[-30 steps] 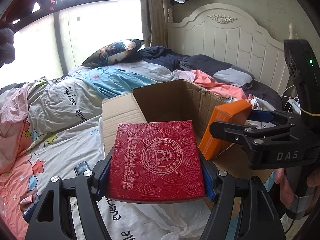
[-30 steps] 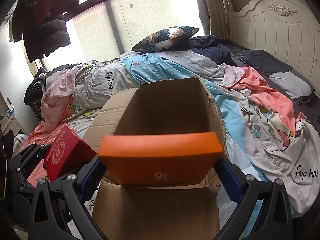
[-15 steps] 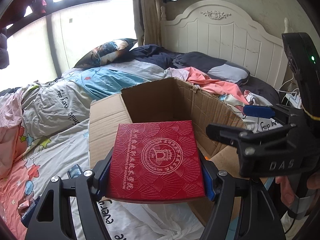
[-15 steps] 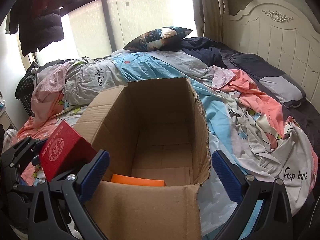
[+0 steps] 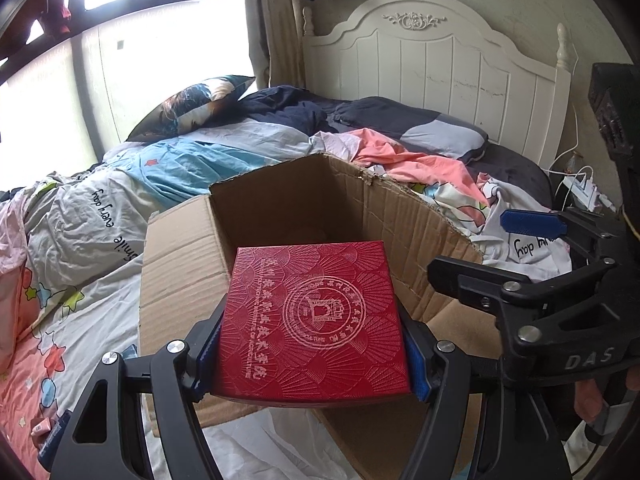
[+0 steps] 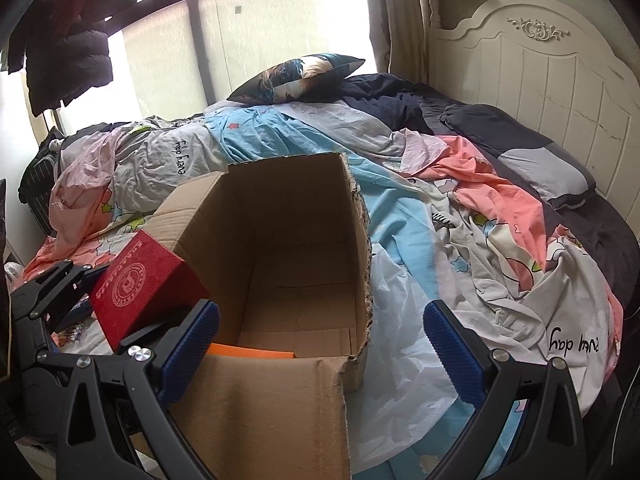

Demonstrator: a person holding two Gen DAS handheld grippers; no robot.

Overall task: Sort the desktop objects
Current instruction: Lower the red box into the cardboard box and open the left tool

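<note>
My left gripper (image 5: 312, 356) is shut on a flat red box (image 5: 312, 320) with a round gold seal and holds it at the near left rim of an open cardboard box (image 5: 280, 200). From the right wrist view the red box (image 6: 140, 280) hangs just left of the cardboard box (image 6: 288, 216). An orange box (image 6: 252, 351) lies flat on the carton's floor, half hidden by the near flap. My right gripper (image 6: 320, 332) stands open above the carton's near edge, its blue pads (image 6: 452, 340) holding nothing. That right gripper (image 5: 492, 252) also shows at the right of the left wrist view.
The carton sits on a bed with rumpled bedding (image 6: 500, 216). A white plastic bag (image 6: 400, 320) lies along its right side. A printed pillow (image 5: 192, 104) and a white headboard (image 5: 440, 68) are beyond. A power strip with cables (image 5: 584, 192) is at far right. Small items (image 5: 48, 428) lie at lower left.
The right gripper let go of the orange box, which dropped into the carton, and now stands open. The left gripper carried the red box closer to the carton's rim.
</note>
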